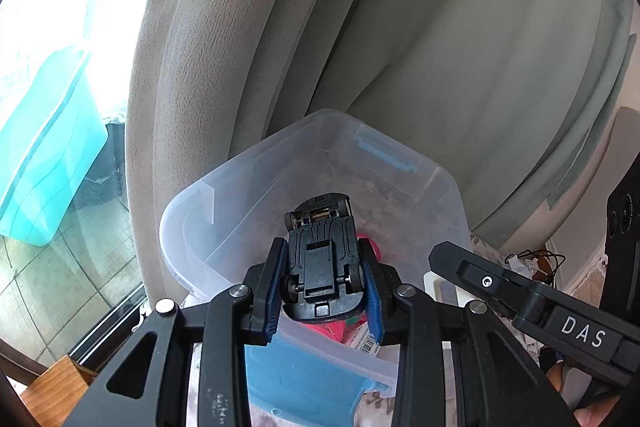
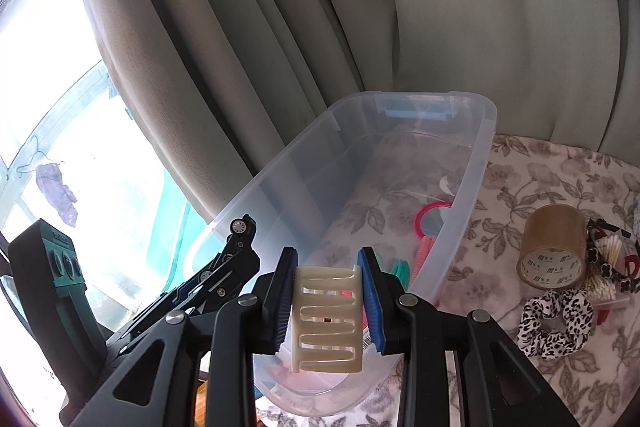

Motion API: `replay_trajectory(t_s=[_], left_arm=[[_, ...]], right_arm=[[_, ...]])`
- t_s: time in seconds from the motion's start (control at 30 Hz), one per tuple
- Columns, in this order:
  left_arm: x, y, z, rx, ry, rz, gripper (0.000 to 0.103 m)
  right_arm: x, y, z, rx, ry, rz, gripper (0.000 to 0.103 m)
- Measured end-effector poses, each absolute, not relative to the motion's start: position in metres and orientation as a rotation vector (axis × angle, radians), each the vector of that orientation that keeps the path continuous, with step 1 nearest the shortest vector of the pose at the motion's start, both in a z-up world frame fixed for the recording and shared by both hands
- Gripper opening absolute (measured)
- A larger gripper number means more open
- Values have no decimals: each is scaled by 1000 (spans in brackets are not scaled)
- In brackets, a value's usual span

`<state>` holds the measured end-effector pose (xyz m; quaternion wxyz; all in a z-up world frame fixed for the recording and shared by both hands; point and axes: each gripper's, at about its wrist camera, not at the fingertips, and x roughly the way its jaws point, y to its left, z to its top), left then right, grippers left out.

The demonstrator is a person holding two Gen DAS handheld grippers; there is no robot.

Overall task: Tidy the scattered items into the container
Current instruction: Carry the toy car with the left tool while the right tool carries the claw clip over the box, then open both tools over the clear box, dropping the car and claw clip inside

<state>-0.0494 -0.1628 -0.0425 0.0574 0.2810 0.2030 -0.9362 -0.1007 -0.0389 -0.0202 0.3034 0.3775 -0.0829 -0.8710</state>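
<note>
Clear plastic storage bin [image 2: 460, 163] sits on the floral-clothed desk [image 2: 540, 171], its near end cut off. Left hand-held gripper [image 1: 324, 287] clamps an upturned black toy car [image 1: 320, 263] above it; right hand-held gripper [image 2: 329, 301] pinches a cream claw hair clip [image 2: 326, 319]. Tape roll [image 2: 554, 247] lies at 3 o'clock.

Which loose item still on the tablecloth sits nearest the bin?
The roll of clear packing tape, standing just right of the clear plastic bin. The leopard-print scrunchie and cotton swabs lie farther out.
</note>
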Motion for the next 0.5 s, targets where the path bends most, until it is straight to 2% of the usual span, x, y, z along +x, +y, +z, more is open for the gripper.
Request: replay_trajectory(t_s=[0.5], left_arm=[[-57,-158,-42,831,578,-2840,36]], right_arm=[[-107,-48,-33,1031,-225,-2277,34]])
